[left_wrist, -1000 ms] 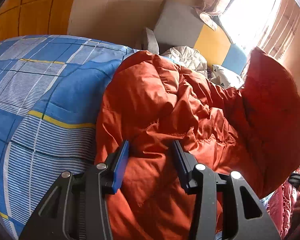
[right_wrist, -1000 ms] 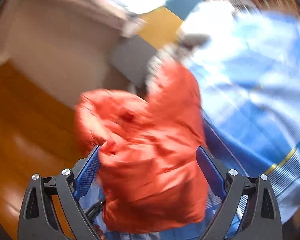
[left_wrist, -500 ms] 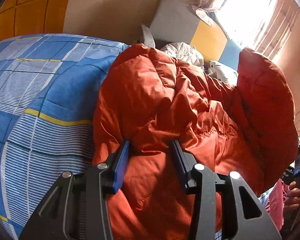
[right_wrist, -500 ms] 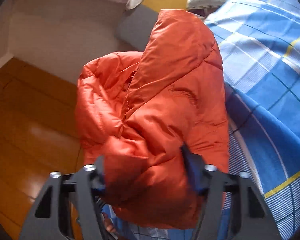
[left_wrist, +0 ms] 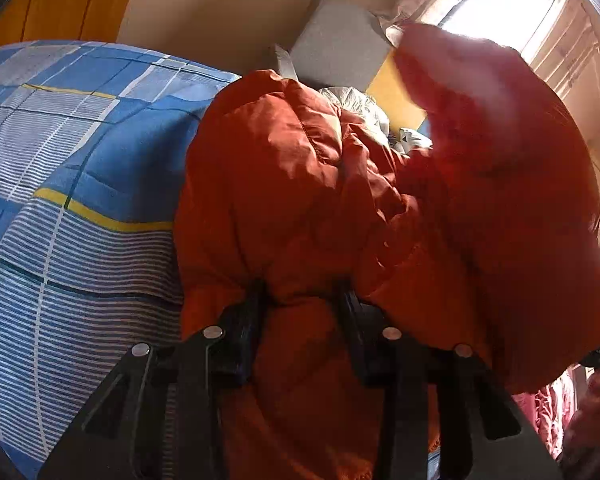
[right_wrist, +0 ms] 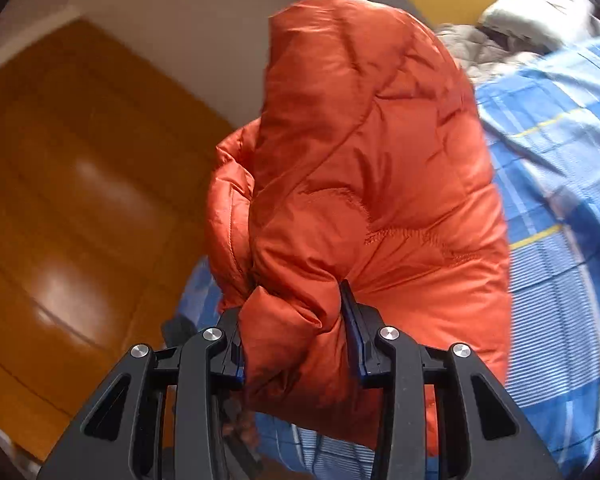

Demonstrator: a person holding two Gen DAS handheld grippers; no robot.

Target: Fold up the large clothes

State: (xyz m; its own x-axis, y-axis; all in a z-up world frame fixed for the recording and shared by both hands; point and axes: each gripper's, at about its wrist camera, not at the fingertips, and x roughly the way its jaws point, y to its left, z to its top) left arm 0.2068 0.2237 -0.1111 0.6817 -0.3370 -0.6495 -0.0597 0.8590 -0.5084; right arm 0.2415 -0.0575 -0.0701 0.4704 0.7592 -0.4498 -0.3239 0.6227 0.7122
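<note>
Bed (left_wrist: 80,184) with blue checked cover; orange padded jacket (left_wrist: 284,184) lies on it, grey quilted garment (right_wrist: 488,52) and pillow (right_wrist: 540,8) near the head.

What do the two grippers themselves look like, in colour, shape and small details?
Both look alike. The left gripper and the right gripper are matte black, with two flat fingers that carry blue pads on their inner faces. Each finger sits on an angular black frame with triangular cut-outs and round silver bolt heads. No cables, labels or sleeves are visible in either view.
</note>
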